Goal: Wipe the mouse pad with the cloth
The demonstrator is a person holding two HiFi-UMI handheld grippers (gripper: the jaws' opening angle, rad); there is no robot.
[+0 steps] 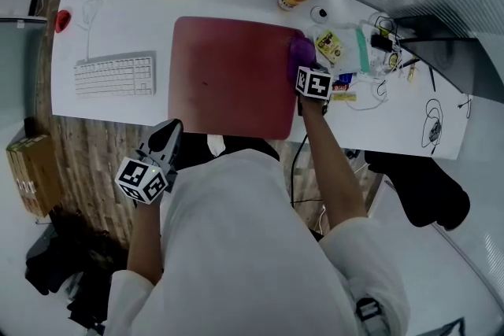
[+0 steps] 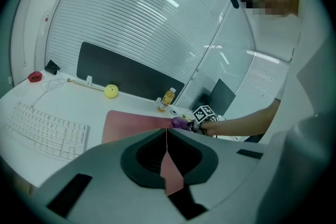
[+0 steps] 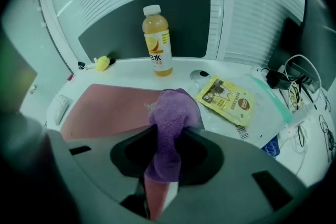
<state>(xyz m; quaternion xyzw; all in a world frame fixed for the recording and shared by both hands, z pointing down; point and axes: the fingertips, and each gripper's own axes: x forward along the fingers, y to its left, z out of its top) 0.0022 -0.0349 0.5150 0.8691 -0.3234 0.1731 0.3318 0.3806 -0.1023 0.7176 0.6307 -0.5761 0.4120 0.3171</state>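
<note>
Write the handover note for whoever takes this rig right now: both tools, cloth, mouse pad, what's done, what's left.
Right tool: shut on the purple cloth, at the far right corner of the red mouse pad.
Left tool: shut, empty, held off the desk on the near side.
Done: cloth gripped and at the pad; how much is wiped cannot be told.
Left: probably sweep the cloth across the pad toward the keyboard side.

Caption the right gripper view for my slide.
Right gripper clamps a purple cloth, at the edge of the red mouse pad.
</note>
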